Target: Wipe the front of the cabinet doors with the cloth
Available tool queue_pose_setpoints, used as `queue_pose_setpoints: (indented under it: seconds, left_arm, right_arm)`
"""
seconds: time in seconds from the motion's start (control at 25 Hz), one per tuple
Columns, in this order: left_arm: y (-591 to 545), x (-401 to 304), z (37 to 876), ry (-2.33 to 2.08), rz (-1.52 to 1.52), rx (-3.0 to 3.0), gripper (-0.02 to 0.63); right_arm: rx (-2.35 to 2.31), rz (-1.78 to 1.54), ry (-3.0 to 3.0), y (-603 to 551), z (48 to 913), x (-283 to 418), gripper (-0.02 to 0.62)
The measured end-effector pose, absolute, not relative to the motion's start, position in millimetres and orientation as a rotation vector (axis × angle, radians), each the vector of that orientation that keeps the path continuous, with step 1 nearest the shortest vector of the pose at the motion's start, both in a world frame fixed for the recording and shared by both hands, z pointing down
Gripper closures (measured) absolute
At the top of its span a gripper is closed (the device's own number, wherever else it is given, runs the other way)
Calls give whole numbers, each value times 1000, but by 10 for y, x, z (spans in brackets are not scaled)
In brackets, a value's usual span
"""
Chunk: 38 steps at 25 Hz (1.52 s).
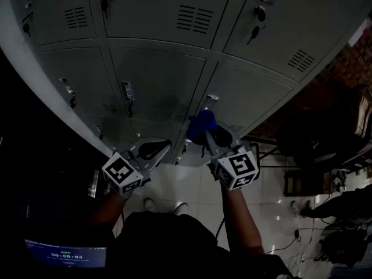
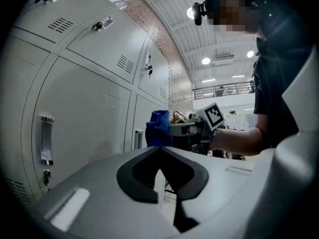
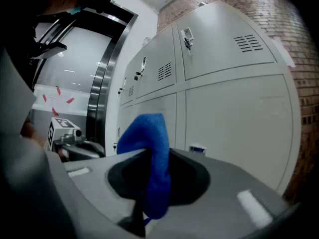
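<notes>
Nearest in the head view are the person's two forearms, each ending in a gripper with a marker cube (image 1: 238, 168). Both point at the cabinet.

**Left gripper.** The left gripper (image 1: 159, 147) is held just left of the right one, with floor tiles (image 1: 186, 182) below it. In the left gripper view (image 2: 158, 156) its jaws are clenched tip to tip with nothing between them. It is clear of the cabinet.

**Right gripper.** The right gripper (image 1: 207, 135) is clamped on the blue cloth (image 1: 201, 124). In the right gripper view (image 3: 149, 156) the cloth (image 3: 148, 143) is pinched between the jaws. It bulges above them in a rounded fold and hangs down below them. The left gripper view shows this gripper (image 2: 172, 129) level, with the cloth (image 2: 158, 128) at its tip.

**Cloth position.** The cloth is at the cabinet front, at the left edge of a grey door (image 1: 250, 97). It is just below that door's recessed handle (image 1: 210, 101) and beside the vertical seam to the next door (image 1: 157, 80). Whether it is touching the metal cannot be told.

**Cabinet.** The doors are plain grey, with louvred vents (image 1: 194, 18) near their upper edges and keys in the locks (image 1: 253, 34). A brick wall (image 3: 294, 44) meets the cabinet's far right edge.
</notes>
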State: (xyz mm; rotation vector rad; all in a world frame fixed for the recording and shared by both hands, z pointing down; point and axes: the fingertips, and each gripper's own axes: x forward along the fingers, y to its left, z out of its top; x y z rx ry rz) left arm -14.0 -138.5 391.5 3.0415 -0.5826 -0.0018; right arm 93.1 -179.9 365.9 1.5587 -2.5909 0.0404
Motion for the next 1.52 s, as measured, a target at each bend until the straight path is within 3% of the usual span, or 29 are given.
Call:
queue_pose_setpoints:
  seconds: [0.32,0.8,1.52]
  left_arm:
    - [-1332,-122,3968,-590,1,3019,606]
    - [-1323,-132,4103,-615,12,2984,606]
    - [-1188,314,4112,-515,33,3009,606]
  right_arm:
    - [1710,-49,-2531,-2531,2939,1206,528]
    - [1742,-94,-2500,-2681,2800,1327,528]
    - [2000,-89,-2375,-2371,2643,2619,528]
